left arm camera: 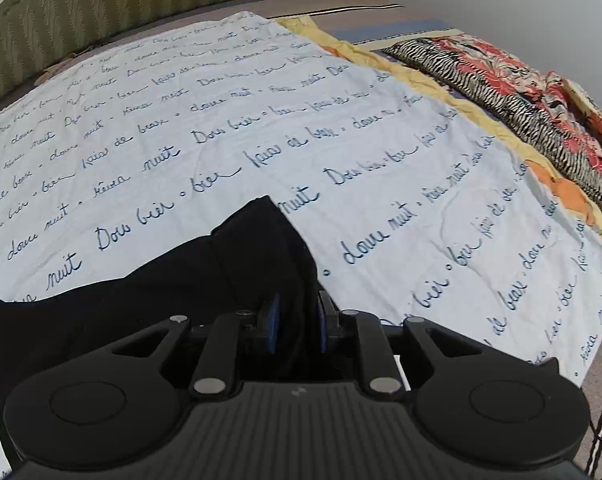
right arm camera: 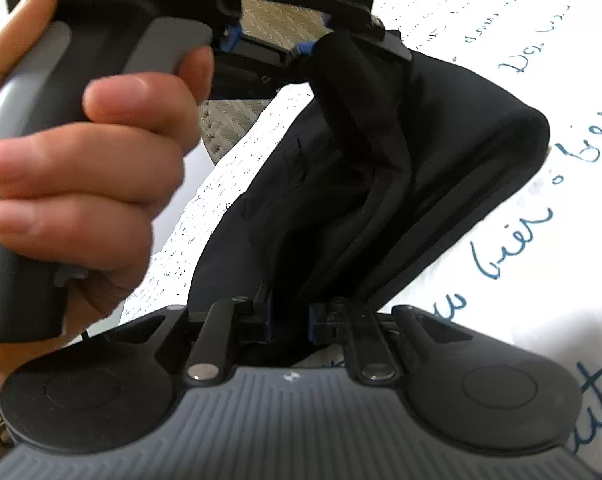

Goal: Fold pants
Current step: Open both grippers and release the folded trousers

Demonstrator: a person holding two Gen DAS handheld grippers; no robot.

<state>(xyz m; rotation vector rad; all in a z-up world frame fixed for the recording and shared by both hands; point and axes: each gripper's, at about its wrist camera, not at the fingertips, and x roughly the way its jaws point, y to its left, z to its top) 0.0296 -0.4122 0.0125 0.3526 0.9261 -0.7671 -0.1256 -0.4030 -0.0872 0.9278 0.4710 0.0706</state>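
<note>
Both grippers, left (left arm camera: 295,326) and right (right arm camera: 289,320), are clamped on black fabric pants (left arm camera: 173,292), lifted mid-fold over white script-printed bedsheet (left arm camera: 261,128); held edge probably needs laying flat next.

Pants (left arm camera: 149,312) on sheet (left arm camera: 261,128); pillows (left arm camera: 533,100) right; headboard (left arm camera: 141,4) — probably — behind.

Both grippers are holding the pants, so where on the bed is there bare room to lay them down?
The white script-printed sheet is bare beyond the black pants, up to the green headboard. The right edge is crowded: a zebra-and-floral bedding heap beside the yellow quilt border.
</note>
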